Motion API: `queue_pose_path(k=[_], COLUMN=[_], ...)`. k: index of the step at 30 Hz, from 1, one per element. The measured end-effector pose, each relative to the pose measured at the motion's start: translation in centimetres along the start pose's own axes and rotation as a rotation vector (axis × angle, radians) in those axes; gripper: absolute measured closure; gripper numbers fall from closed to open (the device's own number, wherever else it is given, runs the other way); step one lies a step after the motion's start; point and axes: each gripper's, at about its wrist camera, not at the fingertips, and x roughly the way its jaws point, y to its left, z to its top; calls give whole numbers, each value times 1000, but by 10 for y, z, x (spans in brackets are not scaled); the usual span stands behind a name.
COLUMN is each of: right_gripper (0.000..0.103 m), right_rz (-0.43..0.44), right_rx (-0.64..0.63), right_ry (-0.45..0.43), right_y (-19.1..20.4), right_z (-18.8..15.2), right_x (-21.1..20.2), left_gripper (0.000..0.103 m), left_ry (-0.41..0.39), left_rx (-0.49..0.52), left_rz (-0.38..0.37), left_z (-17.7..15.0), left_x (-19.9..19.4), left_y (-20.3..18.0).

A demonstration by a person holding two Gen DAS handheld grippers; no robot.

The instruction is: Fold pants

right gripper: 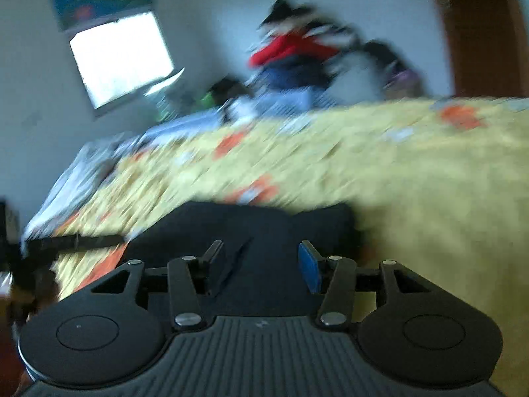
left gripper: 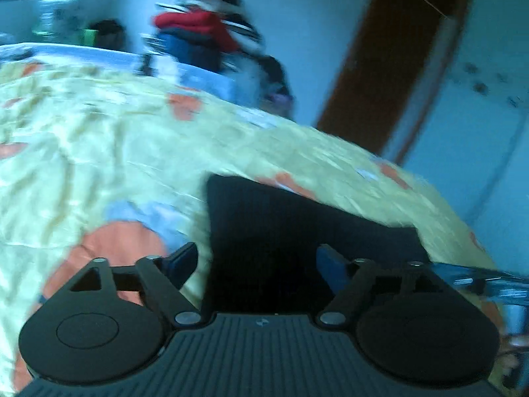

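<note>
- Currently the dark pants [left gripper: 297, 228] lie flat on the bed [left gripper: 99, 152], on its yellow patterned cover.
- Left gripper [left gripper: 258, 264]: fingers apart, empty, above the pants.
- Right gripper [right gripper: 261, 264]: fingers apart, empty, above the pants [right gripper: 264, 228].
- Both views are blurred.

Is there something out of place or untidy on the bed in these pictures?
Nothing about the dark pants stands out: they lie flat on the yellow bedspread, in front of both open grippers. Only the heap of clothes at the far side looks untidy, piled loosely. Blur hides finer detail.
</note>
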Motion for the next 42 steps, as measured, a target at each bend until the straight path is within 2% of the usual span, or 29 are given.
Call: queue_pose_path(k=[2,4,6,8,10,11,12,16,17,18,23,26,36,42], right_gripper=[51,51,50,49,42,35,30,24,18,14,12,2,1,1], right_rz=[-46,-63,-42,-16,-23,-22,-12,26,19,5,-103,-195,-331,-349], right_rx=[-46,-46,3,11,8,10,13,68,85,98,52,-15,-9,-24], right_ry=[67,49,28,4,-6,-10,-17,-24,-21,-14,-14,-16,31,26], right_y=[7,9,13,19,30,35,41,58,61,66,91,104,102,101], right_z=[-12,-15,-12,-13,-17,-20,-24,-40,-44,-49,-64,-71,-92,-96], right_x=[19,18,8,-5,-20,-25,-30,-38,-38,-38,-37,-31,-3,-2], left_gripper=[13,15,16,15,14,14,14,11,10,10,9,8,2,0], left_ry=[81,141,124,117,105,92,78,37,35,32,48,61,47,54], left_rx=[51,106,141,106,63,53,50,81,83,85,83,64,123,155], left_rz=[-50,-31,8,5,-8,-7,6,99,116,120,149,165,246,269], left_z=[-11,-23,-28,-26,-26,-27,-31,-51,-58,-63,-83,-86,-96,-98], left_x=[12,23,21,11,-2,-10,-15,-39,-43,-46,-51,-47,-38,-35], left_y=[-8,-12,-14,-14,-12,-14,-14,-27,-28,-29,-27,-23,-30,-34])
